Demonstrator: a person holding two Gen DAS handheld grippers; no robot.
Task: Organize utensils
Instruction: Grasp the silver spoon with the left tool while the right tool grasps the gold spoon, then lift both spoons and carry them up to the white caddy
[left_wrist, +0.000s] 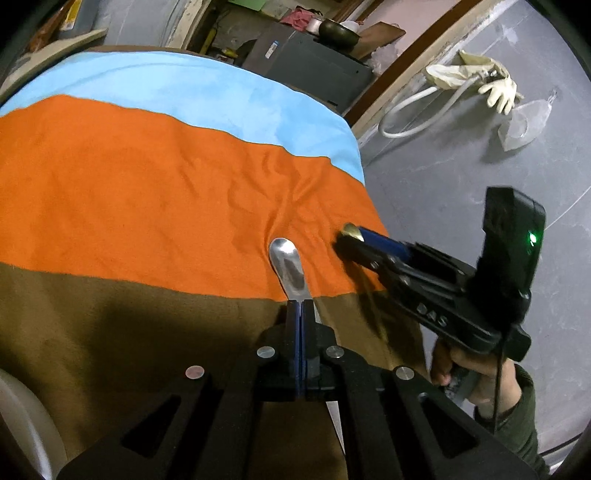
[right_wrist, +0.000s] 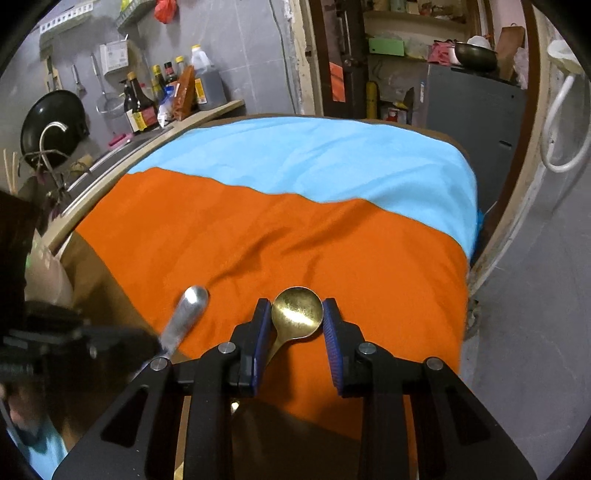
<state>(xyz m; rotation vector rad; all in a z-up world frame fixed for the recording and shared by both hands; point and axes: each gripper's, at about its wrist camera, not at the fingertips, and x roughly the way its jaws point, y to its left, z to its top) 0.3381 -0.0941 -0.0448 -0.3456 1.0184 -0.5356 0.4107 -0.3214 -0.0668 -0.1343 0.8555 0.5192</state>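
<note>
"DAS" on the right hand-held gripper (left_wrist: 351, 240)

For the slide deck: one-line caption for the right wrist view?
Right gripper shut on the gold spoon over the orange cloth, silver spoon alongside.

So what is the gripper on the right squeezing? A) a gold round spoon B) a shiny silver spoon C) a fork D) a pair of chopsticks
A: in the right wrist view, the right gripper has its blue pads on either side of the gold round spoon's bowl, over the orange cloth. The silver spoon is in the left gripper instead.
</note>
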